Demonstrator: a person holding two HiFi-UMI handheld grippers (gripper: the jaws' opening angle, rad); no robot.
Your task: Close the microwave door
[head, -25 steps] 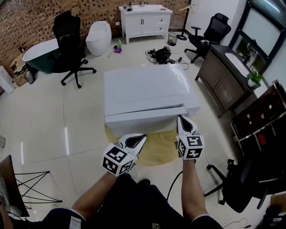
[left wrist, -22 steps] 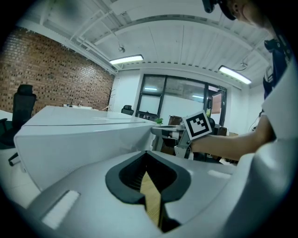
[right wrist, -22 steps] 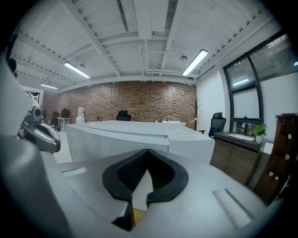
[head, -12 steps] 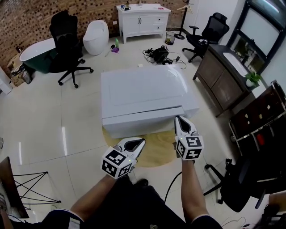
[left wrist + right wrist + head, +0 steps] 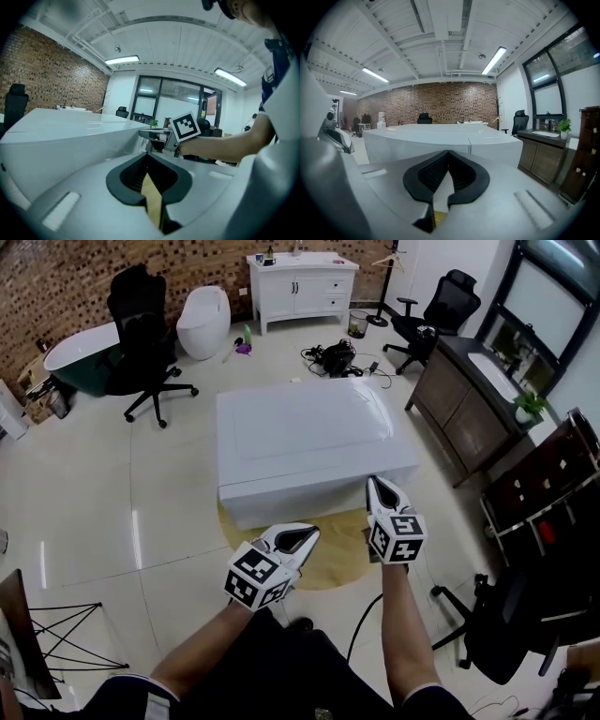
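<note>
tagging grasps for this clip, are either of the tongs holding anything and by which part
Nothing is held. The left tongs and the right tongs are both shut with nothing between them, near the front of the microwave.

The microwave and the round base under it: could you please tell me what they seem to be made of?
Microwave: smooth white shell with a soft satin sheen and faint panel seams. It is probably painted metal or plastic, though the look leaves that open.
Round base: matt tan with faint streaks like grain, so likely wood or bamboo.
</note>
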